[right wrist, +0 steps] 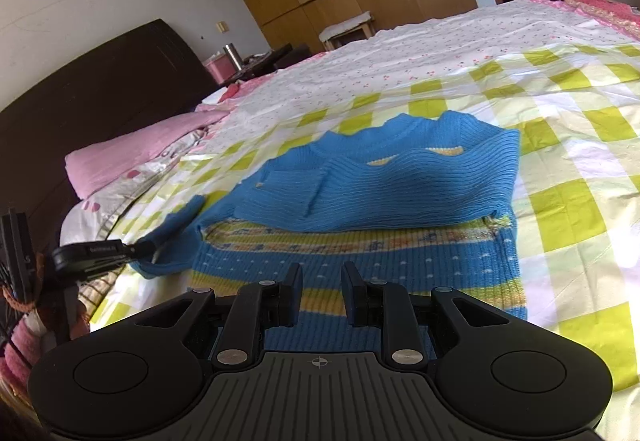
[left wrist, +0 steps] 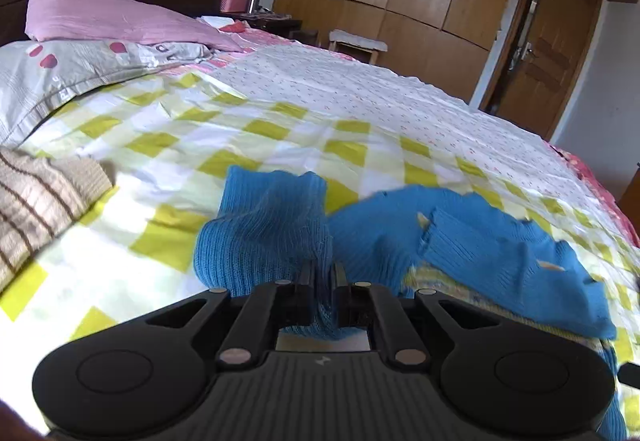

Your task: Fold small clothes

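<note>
Blue sweater [right wrist: 384, 185] partly folded on a bed with a yellow-checked sheet [right wrist: 568, 201].
Left claw [left wrist: 323, 277] is clenched on one blue sleeve [left wrist: 264, 225]; right claw [right wrist: 321, 281] hovers released above the striped hem [right wrist: 400, 261].

blue sweater [right wrist: 400, 185], yellow-checked sheet [right wrist: 560, 161], pink pillow [left wrist: 112, 13]

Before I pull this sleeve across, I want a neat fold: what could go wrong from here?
1. The left gripper pinches only a bunched bit of the blue sleeve, so it may slip out or land twisted.
2. The right gripper hovers open above the sweater's hem, pinning nothing, so pulling could drag the sweater over the checked bedsheet and undo the fold.
</note>
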The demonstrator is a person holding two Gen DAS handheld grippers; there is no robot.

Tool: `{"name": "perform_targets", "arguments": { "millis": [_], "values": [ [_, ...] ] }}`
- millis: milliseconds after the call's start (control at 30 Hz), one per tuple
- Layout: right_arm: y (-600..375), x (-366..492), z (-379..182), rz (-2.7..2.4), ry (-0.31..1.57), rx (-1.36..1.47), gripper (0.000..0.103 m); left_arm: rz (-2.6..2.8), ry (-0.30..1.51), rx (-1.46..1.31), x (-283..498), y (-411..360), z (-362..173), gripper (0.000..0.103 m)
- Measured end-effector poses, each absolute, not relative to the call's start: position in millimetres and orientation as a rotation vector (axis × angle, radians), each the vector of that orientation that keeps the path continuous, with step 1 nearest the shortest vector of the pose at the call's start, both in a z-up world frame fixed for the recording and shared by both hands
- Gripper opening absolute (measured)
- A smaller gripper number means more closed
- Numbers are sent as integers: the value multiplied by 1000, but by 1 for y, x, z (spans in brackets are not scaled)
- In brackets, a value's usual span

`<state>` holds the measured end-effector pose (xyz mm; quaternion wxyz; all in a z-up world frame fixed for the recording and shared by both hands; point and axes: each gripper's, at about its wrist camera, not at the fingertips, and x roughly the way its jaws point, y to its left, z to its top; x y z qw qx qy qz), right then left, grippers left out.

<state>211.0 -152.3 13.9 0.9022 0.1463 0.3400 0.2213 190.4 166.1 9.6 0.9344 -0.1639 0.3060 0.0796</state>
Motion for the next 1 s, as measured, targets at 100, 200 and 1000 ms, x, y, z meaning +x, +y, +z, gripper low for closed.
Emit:
{"name": "perform_targets", "arguments": {
  "millis": [100, 200, 1000],
  "values": [
    [-131, 217, 20, 504, 703, 281, 23, 164, 639, -358, 176, 163, -3, 14],
    [-95, 236, 26, 556, 717, 251, 23, 177, 631, -362, 170, 167, -12, 14],
    [111, 350, -18, 646, 967, 263, 37, 59, 637, -407, 166, 194, -25, 14]
  ]
}}
